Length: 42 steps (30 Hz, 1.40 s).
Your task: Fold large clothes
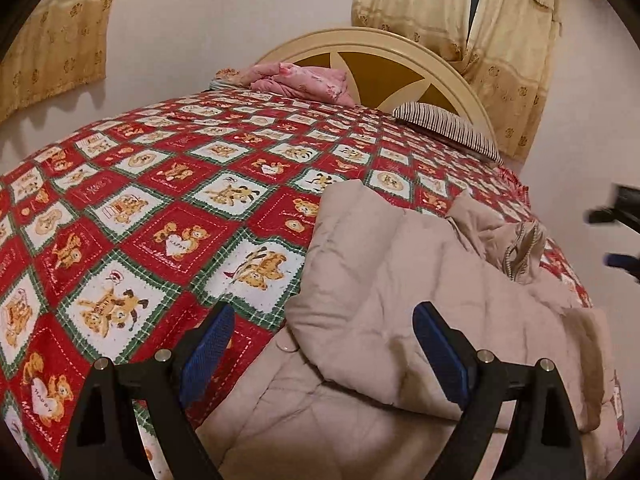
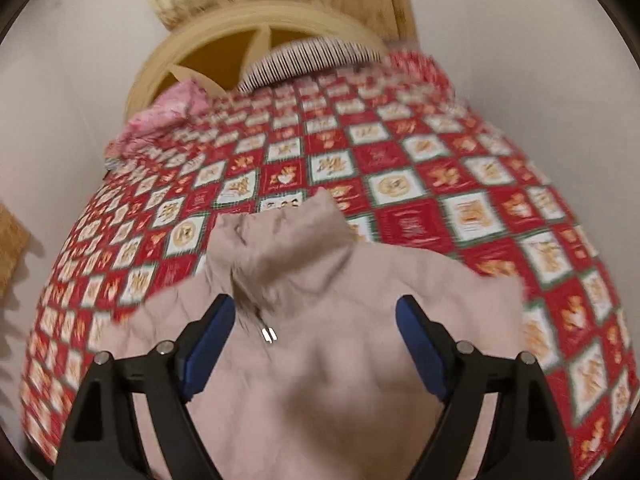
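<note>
A large beige quilted hooded jacket lies partly folded on the near right part of the bed. My left gripper is open and empty, hovering over the jacket's left edge. In the right wrist view the jacket lies below with its hood pointing toward the headboard and a metal zipper pull showing. My right gripper is open and empty above the jacket's upper part. The right gripper also shows at the right edge of the left wrist view, held in the air.
The bed carries a red, white and green teddy-bear quilt. A pink bundle of cloth, a striped pillow and a cream headboard are at the far end. Beige curtains hang behind.
</note>
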Each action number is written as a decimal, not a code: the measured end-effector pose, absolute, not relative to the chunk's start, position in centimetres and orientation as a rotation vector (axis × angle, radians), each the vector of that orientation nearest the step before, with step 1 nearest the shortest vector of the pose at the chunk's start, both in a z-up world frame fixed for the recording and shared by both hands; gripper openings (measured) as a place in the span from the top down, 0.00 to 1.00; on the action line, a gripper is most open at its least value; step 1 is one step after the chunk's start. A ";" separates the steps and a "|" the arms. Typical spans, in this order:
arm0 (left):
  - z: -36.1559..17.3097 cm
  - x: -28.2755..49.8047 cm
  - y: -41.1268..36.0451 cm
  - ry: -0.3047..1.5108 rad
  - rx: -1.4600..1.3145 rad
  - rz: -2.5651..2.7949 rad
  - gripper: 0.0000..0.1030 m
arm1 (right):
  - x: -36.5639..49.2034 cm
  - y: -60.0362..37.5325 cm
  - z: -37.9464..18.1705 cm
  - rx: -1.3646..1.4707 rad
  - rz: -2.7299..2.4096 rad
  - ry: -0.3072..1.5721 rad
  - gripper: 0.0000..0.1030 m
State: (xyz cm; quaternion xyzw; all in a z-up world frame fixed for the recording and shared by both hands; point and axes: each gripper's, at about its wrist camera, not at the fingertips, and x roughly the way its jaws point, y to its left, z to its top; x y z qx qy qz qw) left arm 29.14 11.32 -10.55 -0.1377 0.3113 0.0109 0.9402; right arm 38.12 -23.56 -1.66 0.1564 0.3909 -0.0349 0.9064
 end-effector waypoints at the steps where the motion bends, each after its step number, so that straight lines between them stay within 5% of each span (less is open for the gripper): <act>1: -10.7 29.2 11.4 0.642 -0.287 0.021 0.12 | 40.0 -23.5 -1.9 0.352 -0.091 0.828 0.17; 10: -11.9 30.3 12.3 0.707 -0.357 0.001 0.12 | 50.8 -21.4 -7.3 0.221 -0.303 1.047 0.20; 11: -12.0 30.4 12.4 0.714 -0.363 -0.001 0.12 | 50.8 -21.5 -8.0 0.234 -0.308 1.070 0.27; 13: -12.1 30.4 12.6 0.720 -0.377 0.000 0.12 | 50.2 -22.0 -8.7 0.271 -0.285 1.096 0.90; 24: -11.7 30.0 12.1 0.698 -0.351 -0.018 0.12 | 40.8 -28.9 -11.4 0.467 -0.232 1.004 0.90; 31: -10.6 29.6 10.6 0.662 -0.277 -0.093 0.12 | 36.6 -30.4 -14.8 0.559 -0.127 0.703 0.91; 38: -1.0 31.8 5.8 0.521 -0.160 -0.282 0.11 | 36.7 -31.1 -15.1 0.624 -0.077 0.677 0.90; 42: 0.8 40.0 1.0 0.627 -0.200 -0.394 0.08 | 36.5 -31.3 -15.3 0.644 -0.060 0.666 0.89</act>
